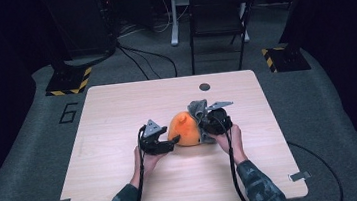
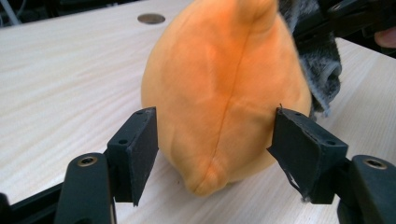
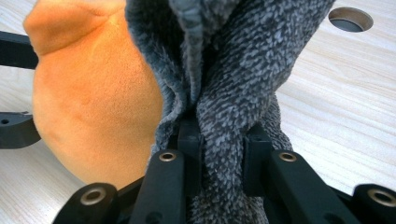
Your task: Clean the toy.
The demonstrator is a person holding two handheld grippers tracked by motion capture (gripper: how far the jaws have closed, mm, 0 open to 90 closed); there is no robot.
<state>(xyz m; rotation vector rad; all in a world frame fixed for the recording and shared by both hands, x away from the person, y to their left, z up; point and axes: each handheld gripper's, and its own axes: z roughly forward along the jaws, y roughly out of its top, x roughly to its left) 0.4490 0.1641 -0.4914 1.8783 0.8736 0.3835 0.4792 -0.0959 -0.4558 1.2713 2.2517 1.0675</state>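
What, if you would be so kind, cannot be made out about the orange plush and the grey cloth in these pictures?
- Orange plush toy: its top is cut off by the upper edge in the left gripper view; its far side is hidden by its own body.
- Grey fuzzy cloth: its full shape is cut off by the frame in the right gripper view, where the right hand-held gripper covers its pinched part.
- High view: cloth too small to identify.

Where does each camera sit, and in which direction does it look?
High view: above the person's side, facing forward and down at the table; forearms, both hands.
Left gripper view: along open jaws beside the orange plush.
Right gripper view: along jaws shut on grey cloth.
All share the orange plush.
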